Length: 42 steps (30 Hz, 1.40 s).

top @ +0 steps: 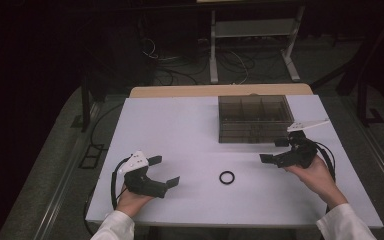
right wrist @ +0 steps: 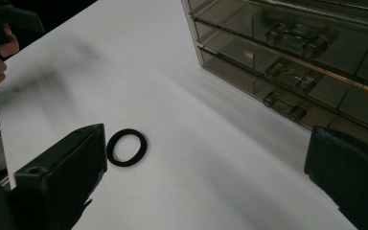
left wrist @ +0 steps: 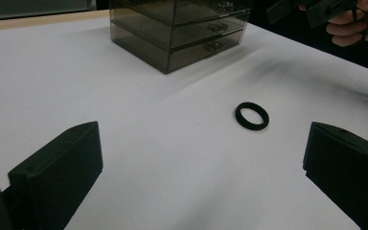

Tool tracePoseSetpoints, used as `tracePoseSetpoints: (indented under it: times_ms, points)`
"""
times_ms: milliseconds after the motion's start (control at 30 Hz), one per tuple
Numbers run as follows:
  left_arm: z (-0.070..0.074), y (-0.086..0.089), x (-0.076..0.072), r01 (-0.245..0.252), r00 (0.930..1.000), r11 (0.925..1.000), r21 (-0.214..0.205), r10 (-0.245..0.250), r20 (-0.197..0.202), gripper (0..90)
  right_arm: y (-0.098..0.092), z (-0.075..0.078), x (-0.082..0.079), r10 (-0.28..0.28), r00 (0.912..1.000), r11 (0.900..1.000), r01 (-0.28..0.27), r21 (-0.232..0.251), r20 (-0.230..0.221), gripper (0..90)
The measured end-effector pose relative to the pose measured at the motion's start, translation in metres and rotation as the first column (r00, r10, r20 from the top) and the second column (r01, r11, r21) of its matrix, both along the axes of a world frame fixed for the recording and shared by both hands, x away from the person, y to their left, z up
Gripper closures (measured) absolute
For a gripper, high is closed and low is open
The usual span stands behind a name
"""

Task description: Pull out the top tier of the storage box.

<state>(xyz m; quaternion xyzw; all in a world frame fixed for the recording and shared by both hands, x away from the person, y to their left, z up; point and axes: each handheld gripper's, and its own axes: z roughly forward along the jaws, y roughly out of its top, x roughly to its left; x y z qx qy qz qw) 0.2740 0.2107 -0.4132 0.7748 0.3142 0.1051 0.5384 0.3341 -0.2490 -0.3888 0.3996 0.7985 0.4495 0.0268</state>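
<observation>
A small black ring [top: 226, 177] lies flat on the white table [top: 180, 135], near its front edge between my two grippers. It also lies ahead of the left jaws [left wrist: 252, 115] and beside the right gripper's left jaw [right wrist: 126, 147]. A smoky clear drawer box [top: 255, 118] stands at the back right, its drawer fronts and knobs [right wrist: 282, 105] shut. My left gripper [top: 163, 171] is open and empty at the front left. My right gripper [top: 275, 150] is open and empty just in front of the drawer box.
A wooden board edge [top: 220, 90] runs behind the table. Beyond it are floor cables and a white metal stand [top: 252, 45]. Bare table surface stretches across the left and middle.
</observation>
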Motion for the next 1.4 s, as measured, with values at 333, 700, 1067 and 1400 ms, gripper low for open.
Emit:
tracePoseSetpoints:
  times_ms: [333,700,1067,1400]
  points:
    - [0.0,0.0,0.0,0.002,1.0,1.0,-0.002,-0.002,-0.001,0.0,0.004,0.004,0.017,0.01,0.9998,0.9999,-0.01,-0.011,-0.014,0.5]
    - [0.0,0.0,0.0,0.007,1.0,1.0,-0.001,-0.007,-0.001,0.0,0.002,-0.001,0.032,-0.004,0.9981,0.9991,0.007,0.041,-0.061,0.4]
    - [-0.001,-0.001,0.0,0.009,1.0,1.0,0.001,-0.009,-0.001,0.0,0.003,-0.008,0.038,-0.021,0.9941,0.9947,0.031,0.098,-0.106,0.5]
    - [0.0,-0.001,0.0,0.011,0.9999,0.9999,0.003,-0.011,0.001,0.0,0.007,-0.013,0.043,-0.075,0.9835,0.9784,0.105,0.178,-0.165,0.5]
